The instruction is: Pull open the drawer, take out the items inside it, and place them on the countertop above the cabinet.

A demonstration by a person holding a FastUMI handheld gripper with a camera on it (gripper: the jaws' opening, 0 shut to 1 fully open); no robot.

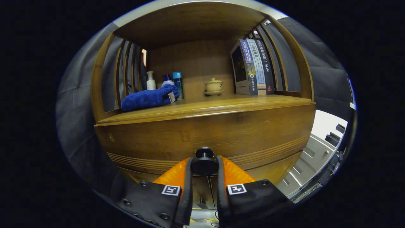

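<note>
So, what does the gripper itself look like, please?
The gripper has two long, tapering fingers on dark mounts fastened with round screws. Each mount carries a square black-and-white marker. The fingers press on the drawer knob.

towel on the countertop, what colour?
Blue towel, clearest in the gripper view; tool grips the drawer knob.

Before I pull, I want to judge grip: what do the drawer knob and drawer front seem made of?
The knob, between the gripper fingers, looks like dark metal or plastic: smooth, matte, round. The drawer front looks like varnished wood: brown grain, soft sheen, carved grooves.
</note>
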